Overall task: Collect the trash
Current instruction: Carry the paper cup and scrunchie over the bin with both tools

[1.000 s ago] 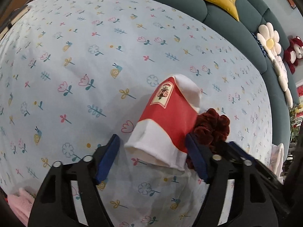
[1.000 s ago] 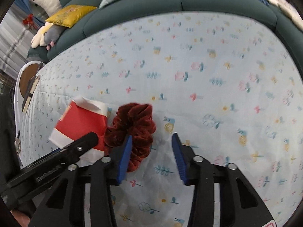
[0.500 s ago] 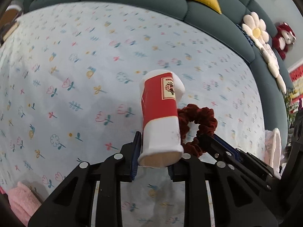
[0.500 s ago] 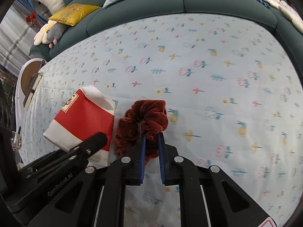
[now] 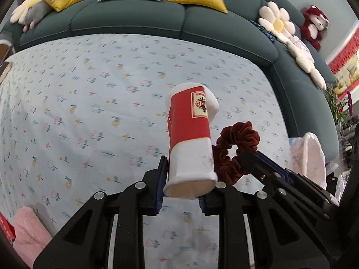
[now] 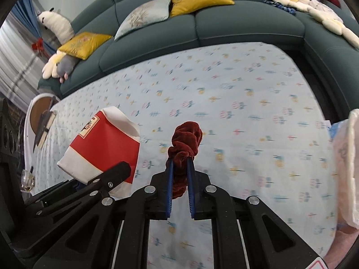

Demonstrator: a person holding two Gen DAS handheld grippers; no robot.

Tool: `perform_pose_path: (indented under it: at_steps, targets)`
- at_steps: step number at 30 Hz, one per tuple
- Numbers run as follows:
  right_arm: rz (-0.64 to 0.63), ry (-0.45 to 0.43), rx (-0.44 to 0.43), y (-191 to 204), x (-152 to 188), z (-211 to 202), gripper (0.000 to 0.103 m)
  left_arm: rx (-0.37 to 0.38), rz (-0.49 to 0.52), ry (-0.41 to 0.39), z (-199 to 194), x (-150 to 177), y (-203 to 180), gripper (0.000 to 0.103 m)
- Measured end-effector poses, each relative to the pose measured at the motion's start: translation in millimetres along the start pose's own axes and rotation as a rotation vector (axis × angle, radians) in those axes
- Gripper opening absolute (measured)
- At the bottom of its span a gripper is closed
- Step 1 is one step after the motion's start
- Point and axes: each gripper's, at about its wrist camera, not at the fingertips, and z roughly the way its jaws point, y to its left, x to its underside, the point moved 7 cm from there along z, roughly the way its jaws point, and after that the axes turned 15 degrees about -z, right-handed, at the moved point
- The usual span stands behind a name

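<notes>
The left gripper (image 5: 182,185) pinched the white lower end of a red-and-white paper cup (image 5: 190,141), its blue pads pressed against either side of the base, and the cup stood up out of the jaws, clear of the pale blue flower-printed sheet (image 5: 89,112) below. The cup looked light and thin-walled; its mouth was already creased and flattened, so it would probably crush further under a hard squeeze, and the stiffer rolled base seemed the soundest place to hold it. The right gripper (image 6: 180,179) was pressed together on a dark red velvet scrunchie (image 6: 185,141), whose gathered fabric bunched up above the narrow gap between the pads and hung a little beneath them. That piece looked soft, springy and almost weightless, unlikely to be damaged by any grip, though a hold on a single fold might slip; a pinch through the full thickness of the ring seemed safer. The two grippers hung just beside each other over the sheet, with the teal sofa (image 6: 202,29) beyond. A whitish crinkled bag (image 5: 308,157) showed at the right edge, possibly the receptacle, though its opening could not be made out.
</notes>
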Motion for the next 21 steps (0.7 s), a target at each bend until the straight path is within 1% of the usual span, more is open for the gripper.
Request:
perform_pose_path:
  at_steps: [9,14,21]
  targets:
    - [0.065,-0.047,0.055,-60.6,24.8,-46.3,0.011,0.018,0.093,0.005,-11.2,33.1,-54.0,0.023]
    - [0.126,-0.082,0.074,-94.0,39.0,-71.0,0.011,0.021,0.157,0.007,-14.3,50.6,-85.6,0.023]
    - [0.173,-0.122,0.103,-133.3,55.0,-99.0,0.011,0.028,0.237,0.004,-16.7,70.5,-127.3,0.023]
